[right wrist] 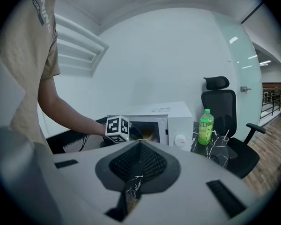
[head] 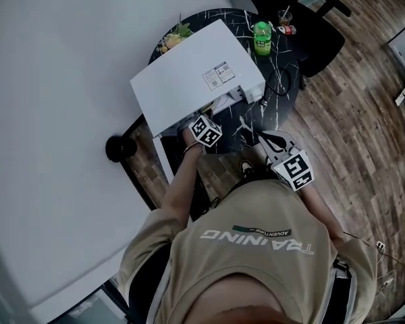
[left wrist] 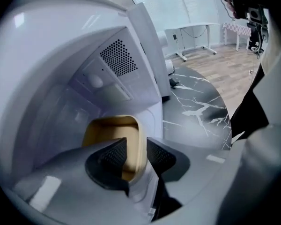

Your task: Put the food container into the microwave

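The jaws of your left gripper (left wrist: 136, 153) are clenched on the right-hand wall of the tan, open-topped food container (left wrist: 111, 129), one dark ribbed pad inside it and one outside. A thin strip of tan shows beside the inner pad. The container sits within the cavity of the white box-shaped microwave (head: 189, 69), at the lower middle of the left gripper view, with the perforated cavity wall above it.

The jaws of your right gripper (right wrist: 139, 165) are pressed together with nothing between them. In the head view this gripper sits low and right of centre, close to your chest and well apart from the microwave.

The microwave stands on the round black desk with white marble veining (head: 256, 123), in the upper middle of the head view. A green plastic bottle with a green cap (head: 262, 38) stands upright on the desk just right of the microwave. A black office chair (head: 317, 36) is at the upper right, on the brown wooden floor (head: 364, 113).
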Available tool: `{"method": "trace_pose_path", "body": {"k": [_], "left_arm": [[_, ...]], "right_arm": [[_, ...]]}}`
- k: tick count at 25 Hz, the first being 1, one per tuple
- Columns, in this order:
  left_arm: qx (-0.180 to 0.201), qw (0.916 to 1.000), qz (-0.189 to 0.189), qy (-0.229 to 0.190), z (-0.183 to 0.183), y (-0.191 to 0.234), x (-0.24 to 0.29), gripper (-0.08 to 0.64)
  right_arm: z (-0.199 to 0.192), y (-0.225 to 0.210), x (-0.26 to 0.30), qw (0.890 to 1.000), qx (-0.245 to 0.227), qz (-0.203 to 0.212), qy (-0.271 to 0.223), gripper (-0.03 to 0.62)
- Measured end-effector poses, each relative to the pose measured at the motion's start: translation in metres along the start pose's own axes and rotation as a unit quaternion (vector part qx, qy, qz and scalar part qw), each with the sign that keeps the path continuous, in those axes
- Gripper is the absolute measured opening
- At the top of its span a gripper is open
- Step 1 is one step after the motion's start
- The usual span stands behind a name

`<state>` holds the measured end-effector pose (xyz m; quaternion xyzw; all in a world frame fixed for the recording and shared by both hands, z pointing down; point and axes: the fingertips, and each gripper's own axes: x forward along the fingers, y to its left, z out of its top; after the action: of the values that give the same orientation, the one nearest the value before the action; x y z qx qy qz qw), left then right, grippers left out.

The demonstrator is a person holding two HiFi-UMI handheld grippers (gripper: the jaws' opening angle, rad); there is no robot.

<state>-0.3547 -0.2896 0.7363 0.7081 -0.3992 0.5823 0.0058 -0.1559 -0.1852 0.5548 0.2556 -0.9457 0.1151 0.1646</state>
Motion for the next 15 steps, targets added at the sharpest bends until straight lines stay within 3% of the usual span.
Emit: {"method": "trace_pose_path", "body": {"k": [11, 13, 15], "left_arm": [[-0.026, 0.998, 0.031, -0.049, 0.022, -0.036, -0.07, 0.115], [-0.078, 0.9938, 0.002, -0.08, 0.03, -0.05, -0.087, 0.115], [-0.172, 0.976, -0.04, -0.127, 0.039, -0.062, -0.106, 0.115]], "right_arm": [[-0.003, 0.022, -0.016, 0.999, -0.001, 0.03, -0.016, 0.009], [-0.003, 0.026, -0.017, 0.999, -0.002, 0.035, -0.021, 0.009], [0.0, 0.028, -0.015, 0.999, -0.005, 0.04, -0.025, 0.009]]}}
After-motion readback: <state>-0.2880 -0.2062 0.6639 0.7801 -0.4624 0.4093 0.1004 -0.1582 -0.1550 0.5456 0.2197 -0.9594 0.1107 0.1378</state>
